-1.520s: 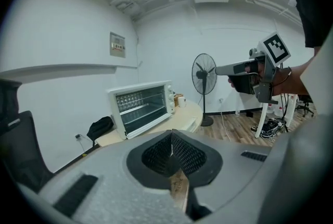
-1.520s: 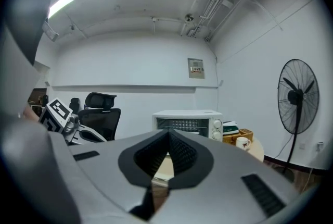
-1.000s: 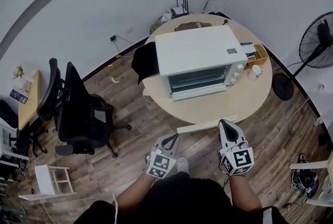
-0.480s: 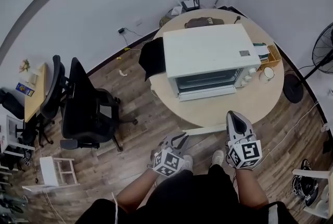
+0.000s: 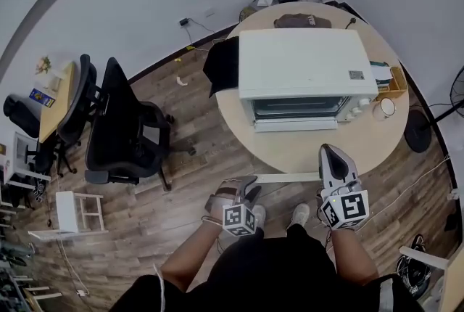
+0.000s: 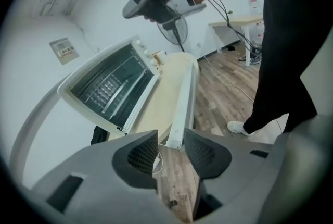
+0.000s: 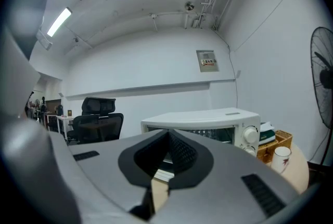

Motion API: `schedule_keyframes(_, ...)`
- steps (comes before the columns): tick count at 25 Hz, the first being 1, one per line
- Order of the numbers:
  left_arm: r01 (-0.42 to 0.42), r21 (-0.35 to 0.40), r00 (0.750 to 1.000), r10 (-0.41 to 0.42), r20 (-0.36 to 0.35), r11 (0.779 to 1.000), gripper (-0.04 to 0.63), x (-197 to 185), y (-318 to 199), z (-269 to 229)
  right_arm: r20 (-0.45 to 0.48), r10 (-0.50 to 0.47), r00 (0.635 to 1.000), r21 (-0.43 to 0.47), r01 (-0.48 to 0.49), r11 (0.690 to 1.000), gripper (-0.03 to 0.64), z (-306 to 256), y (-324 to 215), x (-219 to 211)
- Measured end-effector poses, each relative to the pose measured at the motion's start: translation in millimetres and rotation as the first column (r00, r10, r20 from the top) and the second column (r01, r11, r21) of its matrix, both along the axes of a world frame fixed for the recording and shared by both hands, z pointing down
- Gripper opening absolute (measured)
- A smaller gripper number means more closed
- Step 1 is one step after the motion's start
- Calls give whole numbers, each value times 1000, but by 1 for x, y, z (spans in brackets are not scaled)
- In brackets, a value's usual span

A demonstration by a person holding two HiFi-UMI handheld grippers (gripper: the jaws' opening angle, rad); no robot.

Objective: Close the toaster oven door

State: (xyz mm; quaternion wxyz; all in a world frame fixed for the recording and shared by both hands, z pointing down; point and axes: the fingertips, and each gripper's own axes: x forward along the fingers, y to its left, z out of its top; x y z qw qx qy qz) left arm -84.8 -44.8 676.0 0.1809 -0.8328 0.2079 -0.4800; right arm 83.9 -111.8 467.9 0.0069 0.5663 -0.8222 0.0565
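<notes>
Wood-plank floor [image 5: 197, 115] w/ a round beige table [image 5: 304, 151] by the white wall; office chairs [image 5: 123, 133] off to the left. Toaster oven [image 5: 304, 60] sits mid-table. Its glass door [image 5: 297, 106] stands upright in the frame, facing the person, w/ knobs at its right end. Mug [image 5: 382, 108] is just beside that end. White strip [image 5: 286, 177] lies along the table's near edge.

Left gripper [image 5: 246, 189] hangs low over the floor, short of the table edge. Jaws are opening, w/ a clear gap betw. the pads & nothing in it; only floor & the strip's end show beyond. Oven is well ahead, up-left of these jaws in the left gripper view, no contact.

Right gripper [image 5: 328, 152] is held by the table's near edge, pointing at the oven. Jaws are together, empty. Oven door is straight ahead of the tips, well apart.
</notes>
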Motion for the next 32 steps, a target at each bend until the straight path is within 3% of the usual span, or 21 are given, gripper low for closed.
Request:
schedule_keyframes(8, -48, 96, 977, 27, 212, 994, 150, -5, -10, 32, 2, -1, 1000, -19, 1, 1000, -3, 7, -4, 8)
schedule_keyframes(18, -33, 79, 970, 12, 243, 996, 156, -1, -18, 47, 5, 8, 1000, -44, -8, 999, -3, 16, -2, 22)
schedule_keyframes(22, -39, 98, 967, 13, 253, 994, 117, -2, -18, 45, 10, 1, 1000, -44, 0, 999, -3, 16, -2, 23)
schedule_keyframes(32, -21, 124, 957, -16, 290, 992, 103, -2, -19, 34, 32, -26, 999, -33, 27, 999, -3, 14, -2, 12)
